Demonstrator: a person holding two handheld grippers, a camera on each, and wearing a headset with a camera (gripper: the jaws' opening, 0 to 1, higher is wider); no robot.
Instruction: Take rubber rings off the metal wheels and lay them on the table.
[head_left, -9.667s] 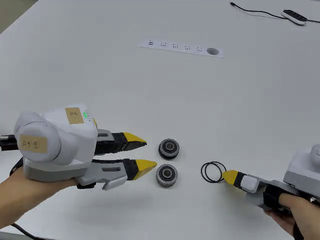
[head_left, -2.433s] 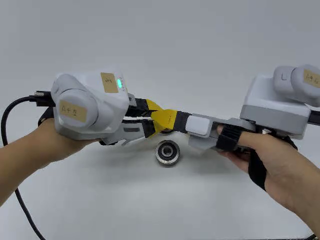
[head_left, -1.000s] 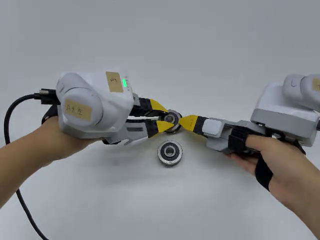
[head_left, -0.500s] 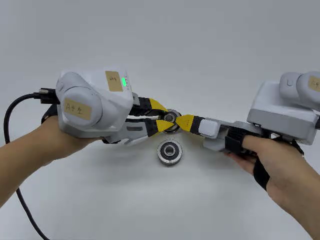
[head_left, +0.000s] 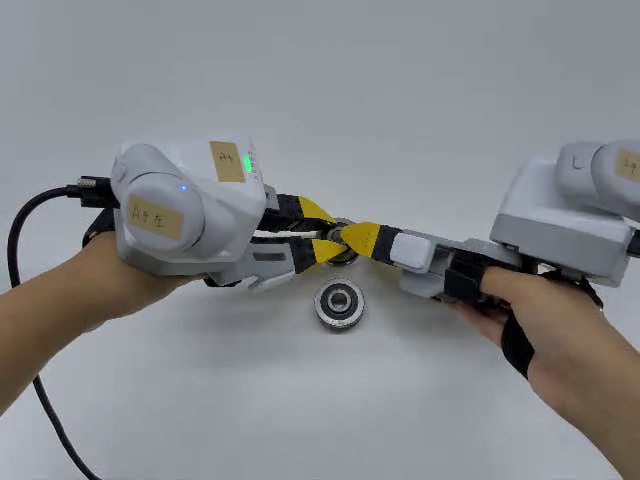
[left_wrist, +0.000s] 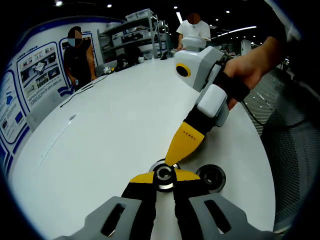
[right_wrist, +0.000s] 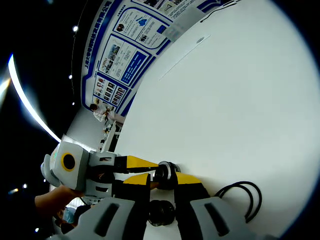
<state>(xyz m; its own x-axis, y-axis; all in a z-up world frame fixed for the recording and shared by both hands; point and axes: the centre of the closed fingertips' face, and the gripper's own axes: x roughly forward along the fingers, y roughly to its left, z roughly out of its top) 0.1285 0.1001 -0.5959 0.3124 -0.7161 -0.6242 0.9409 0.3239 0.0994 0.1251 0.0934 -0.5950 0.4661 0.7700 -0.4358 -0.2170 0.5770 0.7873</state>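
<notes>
The left gripper (left_wrist: 165, 176) is clamping the wheel (left_wrist: 164, 173) at centre frame in the head view, with the wheel's axle pointing back along the jaws. The right gripper (right_wrist: 163, 177) is meeting it head-on from the right, jaws straddling its rim. Whether they are pinching, I cannot tell.

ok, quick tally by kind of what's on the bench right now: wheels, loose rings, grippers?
Metal wheels: 2 (held wheel in the left gripper jaws, loose wheel lying below it)
Loose rubber rings: 2, as far as their overlap shows
Grippers: 2 (left, plus right gripper tip at the held wheel)
Total: 6
</notes>
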